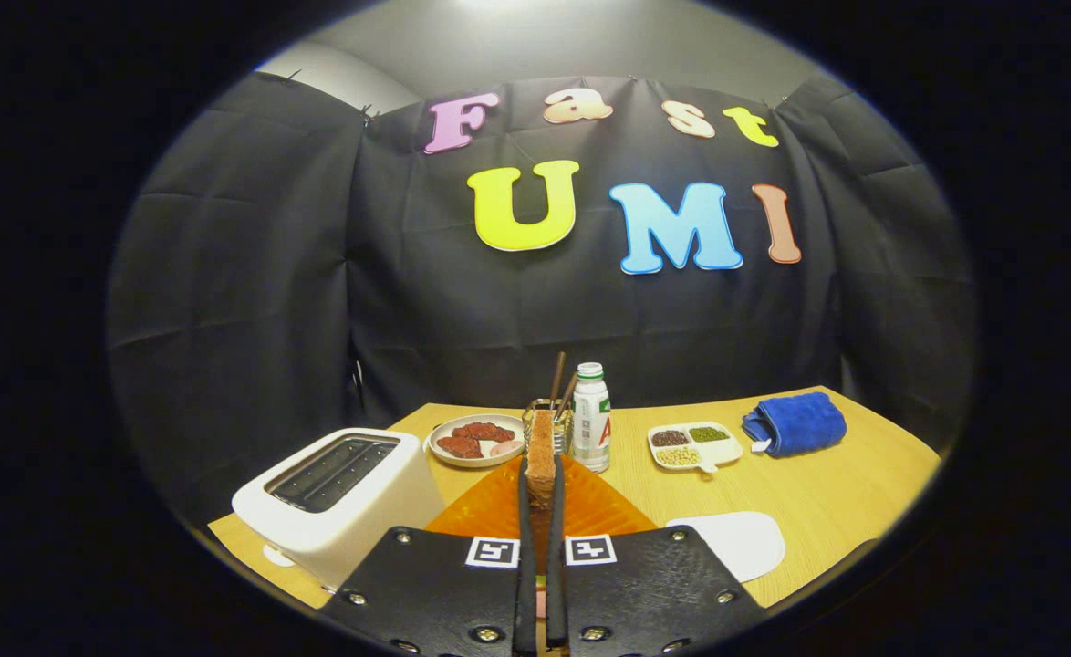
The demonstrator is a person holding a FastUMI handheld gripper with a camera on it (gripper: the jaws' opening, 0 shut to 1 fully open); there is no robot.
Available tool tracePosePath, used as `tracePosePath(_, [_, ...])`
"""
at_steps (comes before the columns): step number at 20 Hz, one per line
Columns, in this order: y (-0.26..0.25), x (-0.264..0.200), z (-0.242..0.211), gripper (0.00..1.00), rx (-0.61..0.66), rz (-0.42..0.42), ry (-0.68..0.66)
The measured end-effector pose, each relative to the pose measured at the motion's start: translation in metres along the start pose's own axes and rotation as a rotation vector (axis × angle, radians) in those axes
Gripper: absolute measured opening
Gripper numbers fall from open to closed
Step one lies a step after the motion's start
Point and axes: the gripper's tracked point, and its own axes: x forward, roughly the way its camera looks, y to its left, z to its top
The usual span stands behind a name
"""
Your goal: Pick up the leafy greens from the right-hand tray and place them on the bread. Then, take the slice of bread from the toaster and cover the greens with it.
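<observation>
My gripper (540,484) is shut on a slice of bread (541,445), held upright and edge-on between the two fingers, with its brown crust facing me. It hangs above an orange tray (490,511) that lies just ahead of and under the fingers. The white toaster (339,497) stands to the left of the fingers, close by, its two slots dark. To the right of the fingers lies a white tray (736,543) with a bare surface. The gripper body hides the near part of the orange tray.
Beyond the bread are a plate of red meat slices (474,440), a wire holder with chopsticks (556,401) and a white bottle (590,418). Farther right sit a divided dish of beans (693,445) and a folded blue cloth (795,422). The wooden table (827,493) ends near the toaster.
</observation>
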Motion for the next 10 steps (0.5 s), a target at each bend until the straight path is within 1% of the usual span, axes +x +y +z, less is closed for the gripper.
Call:
tracePosePath(5, [-0.008,0.008,-0.022,0.04,0.020,-0.012,0.027])
tracePosePath(10, [0.016,0.022,-0.046,0.04,0.033,0.040,0.055])
